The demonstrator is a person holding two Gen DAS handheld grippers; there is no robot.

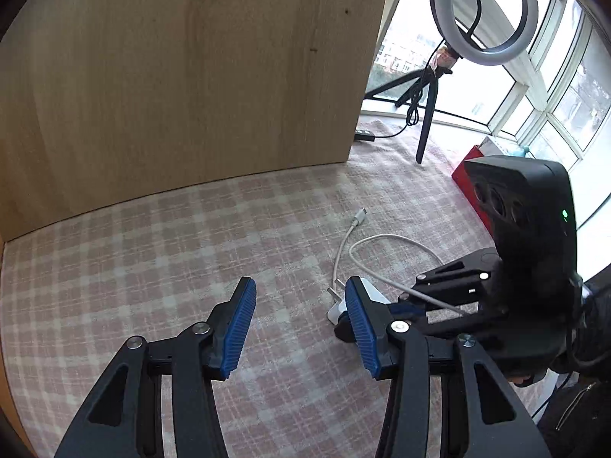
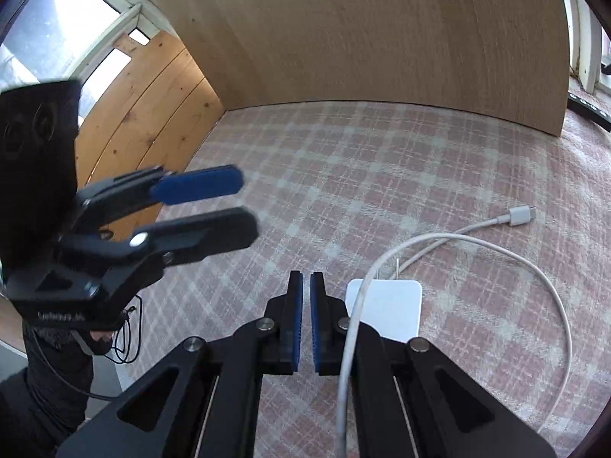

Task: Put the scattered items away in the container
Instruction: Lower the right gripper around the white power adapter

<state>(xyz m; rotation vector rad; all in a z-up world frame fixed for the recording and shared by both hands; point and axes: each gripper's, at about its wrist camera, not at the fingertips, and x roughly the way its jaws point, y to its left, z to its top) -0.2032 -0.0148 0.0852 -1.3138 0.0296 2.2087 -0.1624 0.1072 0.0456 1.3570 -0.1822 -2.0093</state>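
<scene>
A white power adapter (image 2: 385,309) lies flat on the pink checked cloth, with its white cable (image 2: 546,286) looping to the right and ending in a USB-C plug (image 2: 519,216). My right gripper (image 2: 306,286) is shut and empty, just left of the adapter; the cable drapes over its right finger. In the left wrist view the adapter (image 1: 372,294) is partly hidden behind my left gripper's right finger, and the cable (image 1: 382,244) curls beyond it. My left gripper (image 1: 301,297) is open and empty above the cloth. It also shows in the right wrist view (image 2: 225,206).
A tall wooden panel (image 1: 183,76) stands at the back of the cloth-covered surface (image 1: 152,236). A ring light on a tripod (image 1: 483,11) stands at the back right by the windows. A red box (image 1: 471,187) sits at the right edge. No container is in view.
</scene>
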